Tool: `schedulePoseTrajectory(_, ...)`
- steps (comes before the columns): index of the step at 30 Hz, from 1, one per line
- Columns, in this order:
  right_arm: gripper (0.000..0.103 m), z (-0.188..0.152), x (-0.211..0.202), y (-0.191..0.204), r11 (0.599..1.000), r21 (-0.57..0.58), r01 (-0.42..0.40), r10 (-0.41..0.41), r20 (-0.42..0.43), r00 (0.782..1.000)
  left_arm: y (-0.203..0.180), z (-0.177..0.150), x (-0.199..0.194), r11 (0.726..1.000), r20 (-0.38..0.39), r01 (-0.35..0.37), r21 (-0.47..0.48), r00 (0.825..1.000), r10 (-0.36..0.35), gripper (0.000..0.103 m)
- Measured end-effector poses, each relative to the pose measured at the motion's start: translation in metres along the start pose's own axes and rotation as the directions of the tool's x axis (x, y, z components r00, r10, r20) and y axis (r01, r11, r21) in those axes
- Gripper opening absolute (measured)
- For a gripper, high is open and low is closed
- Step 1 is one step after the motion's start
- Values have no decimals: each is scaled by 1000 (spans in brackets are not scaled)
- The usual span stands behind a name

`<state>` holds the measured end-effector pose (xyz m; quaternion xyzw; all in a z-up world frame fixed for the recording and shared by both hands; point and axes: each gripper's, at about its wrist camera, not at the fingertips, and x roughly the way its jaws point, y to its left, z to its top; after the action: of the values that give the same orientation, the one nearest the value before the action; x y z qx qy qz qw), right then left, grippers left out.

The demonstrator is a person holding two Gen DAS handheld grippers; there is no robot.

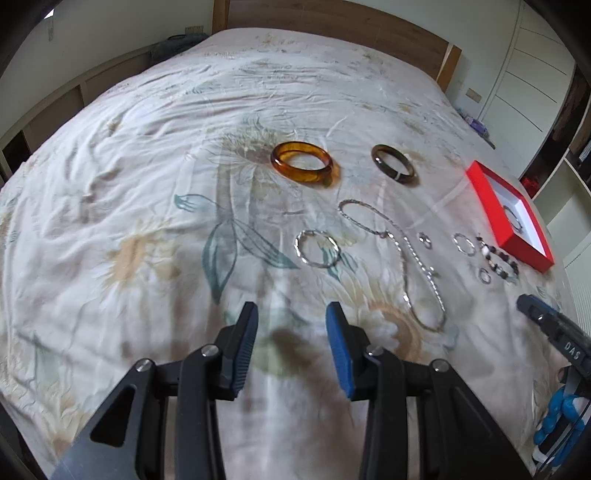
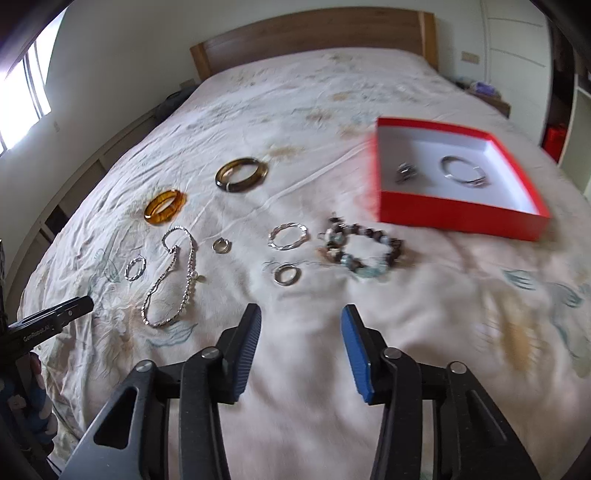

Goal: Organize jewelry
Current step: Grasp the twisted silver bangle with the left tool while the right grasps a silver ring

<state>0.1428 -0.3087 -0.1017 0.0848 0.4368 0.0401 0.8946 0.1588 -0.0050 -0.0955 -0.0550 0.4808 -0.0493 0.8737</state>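
Jewelry lies on a floral bedspread. An amber bangle, a dark brown bangle, a silver chain necklace, silver twisted hoops, small rings and a beaded bracelet are spread out. A red box holds a silver bangle and a dark ring. My left gripper is open and empty above the sheet. My right gripper is open and empty, short of the rings.
The wooden headboard stands at the far end. Low shelving runs along the left wall, white cupboards on the right. The bed's right edge lies just beyond the red box.
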Motion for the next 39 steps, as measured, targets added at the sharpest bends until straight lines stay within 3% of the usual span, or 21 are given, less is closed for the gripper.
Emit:
schedulePoseTrajectory(13, 39, 19, 57, 5, 999, -40, -14, 12, -39, 999, -6, 32, 54, 1000, -3, -26, 6, 1000, 26, 36)
schedulePoseTrajectory(22, 24, 17, 65, 7, 998, -66, -2, -1, -48, 999, -16, 34, 75, 997, -20, -45, 63, 999, 46, 35)
schedulePoseTrajectory(23, 21, 18, 66, 8, 997, -71, -4, 1, -52, 999, -17, 34, 76, 997, -22, -45, 69, 999, 46, 23)
schedulePoseTrajectory(24, 21, 18, 67, 8, 997, -75, -4, 0, -53, 999, -17, 34, 78, 997, -35, -37, 75, 999, 40, 4)
schedulePoseTrajectory(31, 20, 17, 60, 9, 997, -75, -19, 16, -31, 999, -15, 31, 71, 997, -28, -36, 66, 999, 38, 4)
schedulePoseTrajectory(39, 20, 16, 18, 15, 996, -73, -59, 62, 34, 997, -14, 30, 32, 998, 3, -35, 60, 999, 35, 4)
